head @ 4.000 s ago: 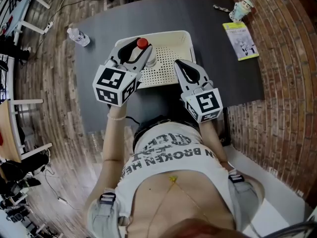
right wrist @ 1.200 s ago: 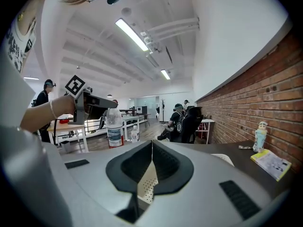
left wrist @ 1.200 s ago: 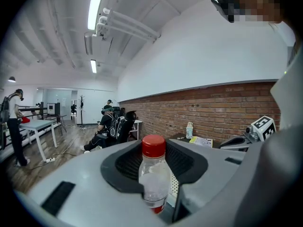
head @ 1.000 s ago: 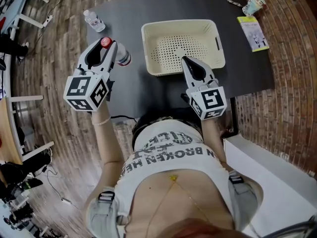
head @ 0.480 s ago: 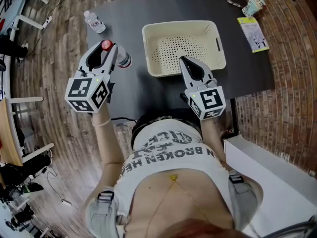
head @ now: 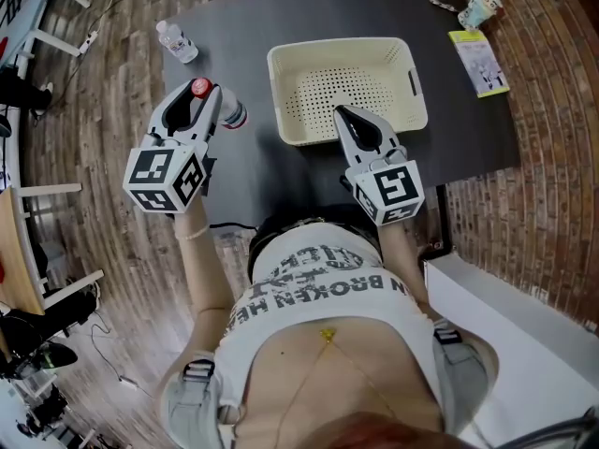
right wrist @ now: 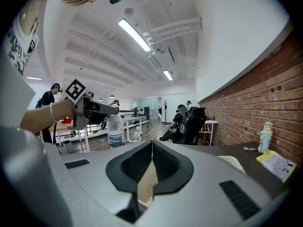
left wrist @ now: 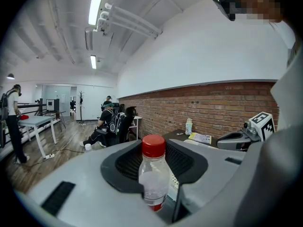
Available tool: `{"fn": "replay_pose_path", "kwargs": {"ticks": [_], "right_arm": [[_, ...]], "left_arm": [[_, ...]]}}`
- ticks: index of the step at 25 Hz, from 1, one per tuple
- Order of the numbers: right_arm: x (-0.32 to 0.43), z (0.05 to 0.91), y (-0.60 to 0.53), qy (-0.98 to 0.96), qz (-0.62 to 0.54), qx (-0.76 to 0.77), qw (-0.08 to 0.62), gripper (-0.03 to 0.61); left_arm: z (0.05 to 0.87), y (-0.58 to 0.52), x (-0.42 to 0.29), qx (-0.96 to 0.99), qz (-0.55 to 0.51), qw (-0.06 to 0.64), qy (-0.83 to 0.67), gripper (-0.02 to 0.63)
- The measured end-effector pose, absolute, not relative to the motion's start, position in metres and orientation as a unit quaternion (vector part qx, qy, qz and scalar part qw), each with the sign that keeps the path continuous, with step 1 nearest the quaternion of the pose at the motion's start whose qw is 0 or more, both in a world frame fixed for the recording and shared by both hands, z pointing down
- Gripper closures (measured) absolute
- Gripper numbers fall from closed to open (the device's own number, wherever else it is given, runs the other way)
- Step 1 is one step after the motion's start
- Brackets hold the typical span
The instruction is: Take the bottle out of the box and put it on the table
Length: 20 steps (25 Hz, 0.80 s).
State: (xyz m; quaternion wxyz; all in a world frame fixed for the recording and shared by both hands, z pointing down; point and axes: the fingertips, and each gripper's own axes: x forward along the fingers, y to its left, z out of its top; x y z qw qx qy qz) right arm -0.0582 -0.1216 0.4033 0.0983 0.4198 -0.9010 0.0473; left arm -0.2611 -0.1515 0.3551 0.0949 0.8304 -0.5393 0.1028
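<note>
The bottle (head: 231,112), clear with a red cap, is out of the box (head: 281,64) and is gripped about its body between the jaws of the left gripper (head: 201,96), which stand wide around it; it is carried upright, well to the left of the box and above the left margin of the table (head: 281,181). Whether its base already meets the tabletop cannot be settled from above, and the main hazard is judged to lie there: if the jaws were parted with a gap left beneath, the bottle would drop, and a tall, narrow body of this kind could be expected to topple. Because the table edge is close on that side, a toppled bottle might be carried over it onto the floor. A further risk is seen in the withdrawal, where a pad dragged along the side could pull the bottle over. A second small bottle (head: 176,40) stands farther back near the same edge, well apart, and is unlikely to be struck. The right gripper (head: 348,120), jaws closed together on nothing, is held at the near rim of the box, which could be nudged if that hand were moved carelessly.
</note>
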Motion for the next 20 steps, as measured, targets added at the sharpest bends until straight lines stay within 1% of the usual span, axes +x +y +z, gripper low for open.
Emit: {"fn": "replay_pose_path", "kwargs": {"ticks": [9,20], "right_arm": [[-0.057,0.408,-0.122,-0.899,0.050,0.422,0.105,0.569],[-0.059,0.413,-0.124,-0.900,0.054,0.418,0.111,0.569]], "left_arm": [[0.401,-0.152,-0.258,0.826,0.135,0.119,-0.534,0.460],[0.465,-0.148,-0.250,0.822,0.151,0.164,-0.524,0.460]]}}
